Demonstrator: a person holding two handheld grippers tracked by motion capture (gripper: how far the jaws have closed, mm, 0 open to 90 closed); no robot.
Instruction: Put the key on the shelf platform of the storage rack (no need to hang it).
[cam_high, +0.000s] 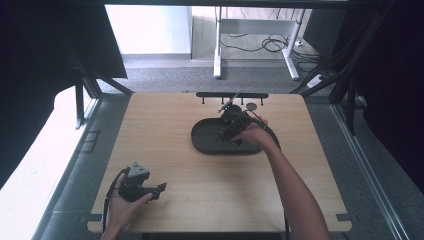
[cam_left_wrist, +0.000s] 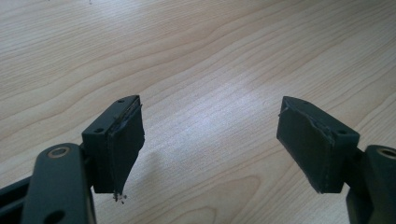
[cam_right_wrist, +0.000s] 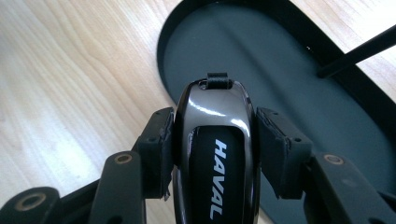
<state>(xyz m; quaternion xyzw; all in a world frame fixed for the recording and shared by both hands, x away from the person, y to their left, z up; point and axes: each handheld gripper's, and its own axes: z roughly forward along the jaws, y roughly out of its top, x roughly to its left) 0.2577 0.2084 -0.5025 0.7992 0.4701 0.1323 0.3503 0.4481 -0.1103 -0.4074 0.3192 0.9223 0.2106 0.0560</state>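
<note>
With the right tongs (cam_right_wrist: 215, 140) clamped on the sides of a glossy black HAVAL car key fob (cam_right_wrist: 215, 154), I judge I am in the carrying step, the fob held over the near-left rim of the dark oval tray (cam_right_wrist: 289, 74). In the right gripper view the fob points away from me, its small strap loop at the far end hanging above the tray floor, both pads pressed flat to its flanks. I cannot tell from here whether it already touches the floor or hangs just above it. A thin black rod crosses the upper right of that view, over the tray's far edge. In the high view my right hand (cam_high: 252, 134) sits over the tray (cam_high: 202, 142) in the middle of the tabletop (cam_high: 200, 195), with a black rack of pegs (cam_high: 231, 95) just behind it. The left tongs (cam_left_wrist: 210, 140) stand wide apart over bare wood with nothing between them, resting in my left hand (cam_high: 127, 202) at the near-left corner, well apart from the tray. If the fob is bound for the tray, the next move calls for a short, level descent until it rests on the floor, then a gentle release, since the slick shell could slide as the pads part.
</note>
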